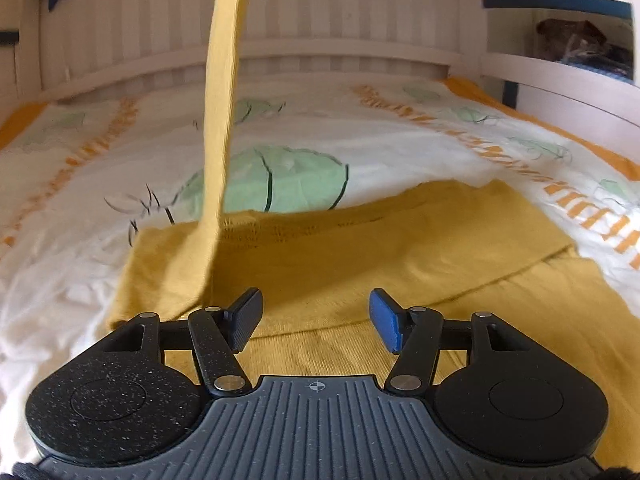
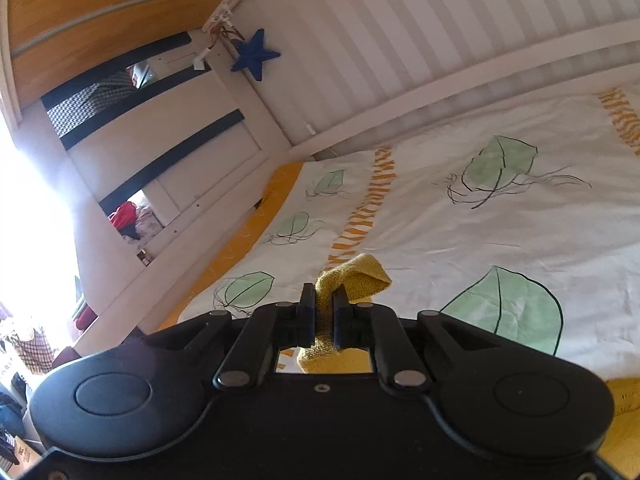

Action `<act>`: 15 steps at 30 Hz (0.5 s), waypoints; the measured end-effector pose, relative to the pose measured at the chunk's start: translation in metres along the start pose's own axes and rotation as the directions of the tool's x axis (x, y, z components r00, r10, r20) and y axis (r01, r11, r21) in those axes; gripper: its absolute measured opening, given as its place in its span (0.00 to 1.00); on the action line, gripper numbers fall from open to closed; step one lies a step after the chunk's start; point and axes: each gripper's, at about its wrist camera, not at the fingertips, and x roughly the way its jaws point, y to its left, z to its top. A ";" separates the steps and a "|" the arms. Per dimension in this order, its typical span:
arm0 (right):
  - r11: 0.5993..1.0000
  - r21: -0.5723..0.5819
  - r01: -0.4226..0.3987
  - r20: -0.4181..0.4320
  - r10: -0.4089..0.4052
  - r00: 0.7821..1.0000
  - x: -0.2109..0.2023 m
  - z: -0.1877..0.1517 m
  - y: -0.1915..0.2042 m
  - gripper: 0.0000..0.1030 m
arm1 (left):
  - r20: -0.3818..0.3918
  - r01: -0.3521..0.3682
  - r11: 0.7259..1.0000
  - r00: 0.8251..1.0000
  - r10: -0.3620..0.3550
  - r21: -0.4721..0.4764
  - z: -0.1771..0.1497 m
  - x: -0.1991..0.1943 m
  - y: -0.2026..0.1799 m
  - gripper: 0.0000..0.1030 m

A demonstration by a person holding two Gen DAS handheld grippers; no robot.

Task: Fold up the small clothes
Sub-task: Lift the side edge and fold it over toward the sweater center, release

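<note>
A mustard-yellow knit garment (image 1: pixel 360 264) lies flat on the bed's white cover. One long sleeve (image 1: pixel 222 112) rises from its left side and runs up out of the top of the left wrist view. My left gripper (image 1: pixel 316 320) hovers just above the garment's near part, open, with nothing between its fingers. In the right wrist view my right gripper (image 2: pixel 323 314) is shut on the yellow sleeve end (image 2: pixel 356 280), whose cuff sticks out past the fingertips, high above the bed.
The bed cover (image 2: pixel 460 240) is white with green leaf prints and orange bands. A white slatted bed rail (image 1: pixel 320 52) runs along the far side. A shelf opening (image 1: pixel 576 40) holds dark items at the right. A blue star (image 2: pixel 254 54) hangs on the wall.
</note>
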 end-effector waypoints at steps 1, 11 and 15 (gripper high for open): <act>1.000 -0.001 -0.001 -0.003 0.001 1.000 -0.001 0.000 0.000 0.15 | -0.016 -0.008 1.000 1.000 0.007 -0.025 0.002 0.007 0.005 0.56; 0.998 -0.016 0.065 0.004 -0.065 0.998 -0.017 0.001 -0.016 0.15 | -0.087 -0.104 0.924 0.993 0.077 -0.368 -0.015 0.009 0.082 0.56; 0.995 0.026 0.100 -0.001 -0.100 0.995 -0.027 -0.012 -0.040 0.15 | -0.127 -0.138 0.895 0.988 0.092 -0.424 -0.018 -0.001 0.088 0.57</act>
